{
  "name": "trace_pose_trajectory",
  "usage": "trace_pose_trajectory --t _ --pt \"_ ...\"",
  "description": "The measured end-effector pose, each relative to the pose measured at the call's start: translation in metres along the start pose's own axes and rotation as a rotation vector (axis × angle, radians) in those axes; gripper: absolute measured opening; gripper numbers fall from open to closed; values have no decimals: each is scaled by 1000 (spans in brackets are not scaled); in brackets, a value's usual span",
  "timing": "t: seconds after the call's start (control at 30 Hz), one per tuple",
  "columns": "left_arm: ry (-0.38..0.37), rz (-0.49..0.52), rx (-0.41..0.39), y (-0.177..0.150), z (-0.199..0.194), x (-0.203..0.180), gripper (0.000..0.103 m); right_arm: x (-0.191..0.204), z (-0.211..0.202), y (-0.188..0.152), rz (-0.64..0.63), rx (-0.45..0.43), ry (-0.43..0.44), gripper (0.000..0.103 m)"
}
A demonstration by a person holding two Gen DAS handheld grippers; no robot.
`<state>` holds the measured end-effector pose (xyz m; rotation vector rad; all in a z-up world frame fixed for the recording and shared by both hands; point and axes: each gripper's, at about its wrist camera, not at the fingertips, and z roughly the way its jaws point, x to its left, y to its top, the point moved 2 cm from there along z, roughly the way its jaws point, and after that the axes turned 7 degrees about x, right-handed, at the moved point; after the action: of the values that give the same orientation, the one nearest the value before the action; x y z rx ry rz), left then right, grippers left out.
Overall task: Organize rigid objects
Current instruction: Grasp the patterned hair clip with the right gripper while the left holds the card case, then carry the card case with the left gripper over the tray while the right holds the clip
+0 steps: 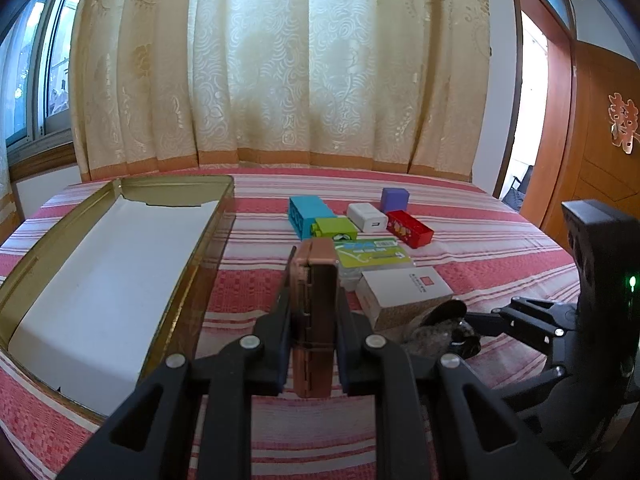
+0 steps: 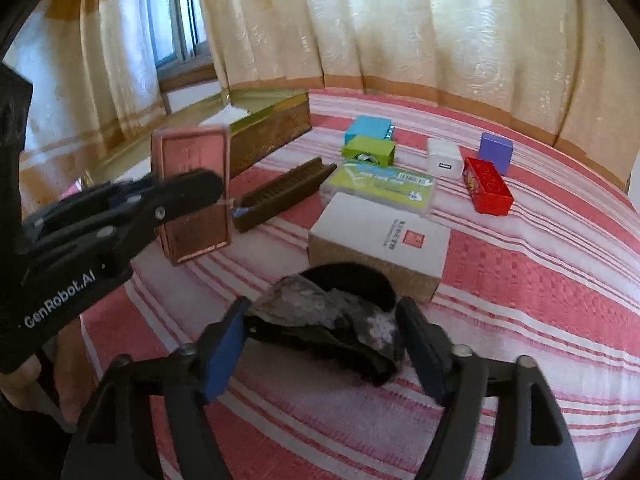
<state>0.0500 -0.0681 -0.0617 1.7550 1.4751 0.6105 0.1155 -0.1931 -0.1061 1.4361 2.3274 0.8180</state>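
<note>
While the left gripper [image 1: 312, 320] is clamped narrow on the copper-coloured hinged case [image 1: 314, 304], item held clear of the striped cloth [image 1: 500, 272] and standing on edge between the pads, its broad face turned sideways in the right wrist view, the chief hazard is a slip: the case looks smooth and metallic, is gripped only across its thin sides, and could pivot or drop if swung quickly toward the open gold tin [image 1: 192, 280]. Tin: just beside the gripper on its left, white-lined, nothing visible inside; its raised wall could catch the case's lower corner on a low approach. Right gripper [image 2: 320, 344]: jaws at a middling width around a dark, mottled, irregular lump [image 2: 320, 312] lying on the cloth; whether the pads press it cannot be told, and its uneven shape could let it roll or squirt out as they close. White-topped carton [image 2: 384, 240]: directly behind the lump, near enough to be nudged. Remaining stock, grouped beyond: card pack [image 2: 384, 184], brown comb-like tray [image 2: 284, 192], blue block [image 2: 368, 128], green block [image 2: 368, 152], white charger [image 2: 444, 158], red box [image 2: 488, 186], purple cube [image 2: 496, 150]. Both grippers work close together; a collision between them is possible.
</note>
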Motion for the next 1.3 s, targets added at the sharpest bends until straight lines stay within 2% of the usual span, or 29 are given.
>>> trace_pose_trajectory --t 0.13,0.27,0.6,0.77,1.03,1.3 --pt "0 2 -3 0 0 0 16 -1 -9 0 6 -56 -3 71" --pt "7 7 -8 0 0 -1 16 -4 -29 -6 22 -188 7 71" --pt "46 26 -47 -1 -6 -3 16 10 -61 -20 -32 -438 -86 71" --pt "59 34 -70 -1 -10 -3 16 12 -75 -27 -11 -559 -148 71" --pt "66 34 -90 -1 -13 -1 16 0 -86 -29 88 -628 -226 71" --pt "63 22 -97 -3 -16 4 16 -5 -88 -29 132 -634 -248 71"
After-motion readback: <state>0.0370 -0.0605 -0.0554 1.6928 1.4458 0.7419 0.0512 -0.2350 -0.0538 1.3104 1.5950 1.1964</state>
